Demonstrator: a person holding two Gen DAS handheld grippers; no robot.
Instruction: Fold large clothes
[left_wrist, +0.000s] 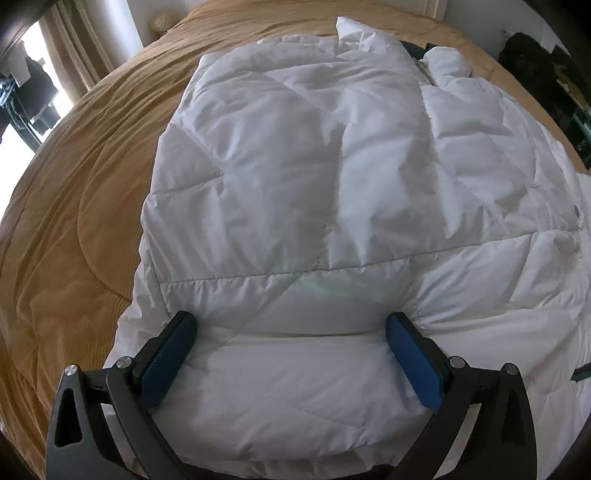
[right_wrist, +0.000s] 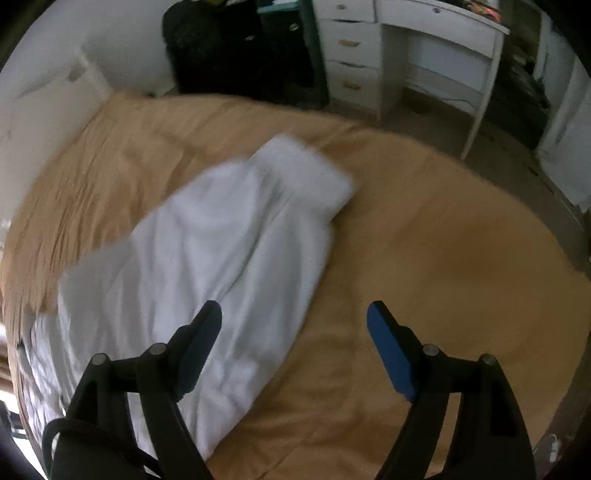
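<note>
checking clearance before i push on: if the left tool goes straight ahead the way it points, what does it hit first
Most likely the white quilted puffer jacket, lying on the tan corduroy bedspread. The open left tool already straddles its near edge; whether it touches is unclear.

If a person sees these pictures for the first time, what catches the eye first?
A puffy white quilted jacket fills the left wrist view, spread on a tan bedspread. The left gripper stands wide open over its near edge. In the blurred right wrist view, one white sleeve stretches across the bedspread.
</note>
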